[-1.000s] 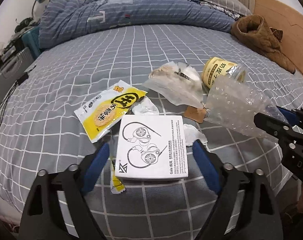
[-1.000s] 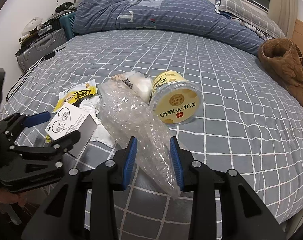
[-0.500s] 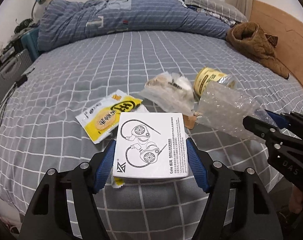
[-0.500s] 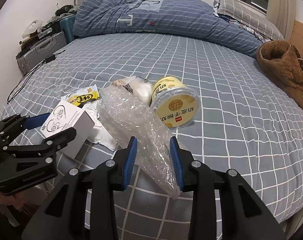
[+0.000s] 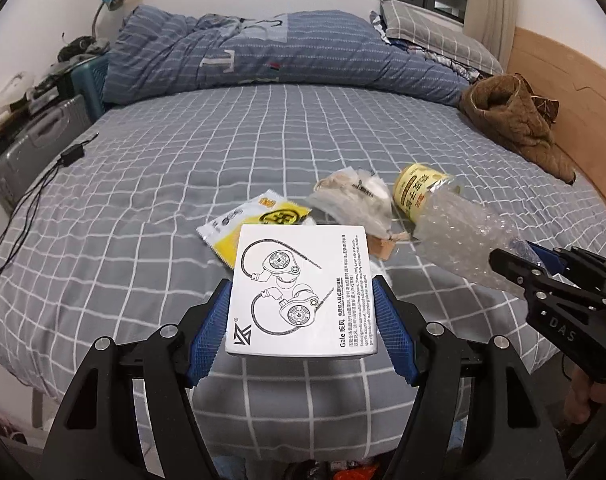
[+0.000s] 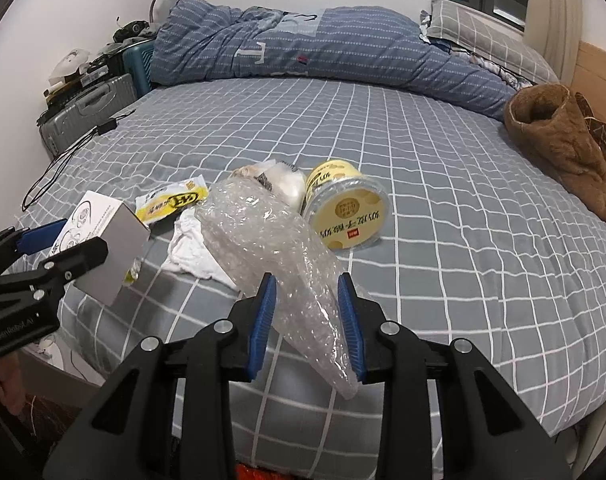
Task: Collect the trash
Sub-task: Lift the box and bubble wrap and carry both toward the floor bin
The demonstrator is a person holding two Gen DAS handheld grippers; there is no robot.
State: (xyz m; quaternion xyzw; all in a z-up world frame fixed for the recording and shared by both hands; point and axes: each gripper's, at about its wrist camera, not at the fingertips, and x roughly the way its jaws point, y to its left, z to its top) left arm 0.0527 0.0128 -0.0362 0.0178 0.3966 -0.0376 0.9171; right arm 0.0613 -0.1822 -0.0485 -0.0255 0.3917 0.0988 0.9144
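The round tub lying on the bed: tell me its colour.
The round tub is yellow, with a clear lid rim and a small red mark on its face. The right wrist view shows it best.

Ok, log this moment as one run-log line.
left gripper: shut on earphone box | right gripper: shut on bubble wrap | on bed: yellow tub, snack wrapper

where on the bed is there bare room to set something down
Free: the checked sheet between the yellow tub and the brown garment, and toward the rolled duvet. Crowded: the trash cluster around the yellow wrapper and tissue.
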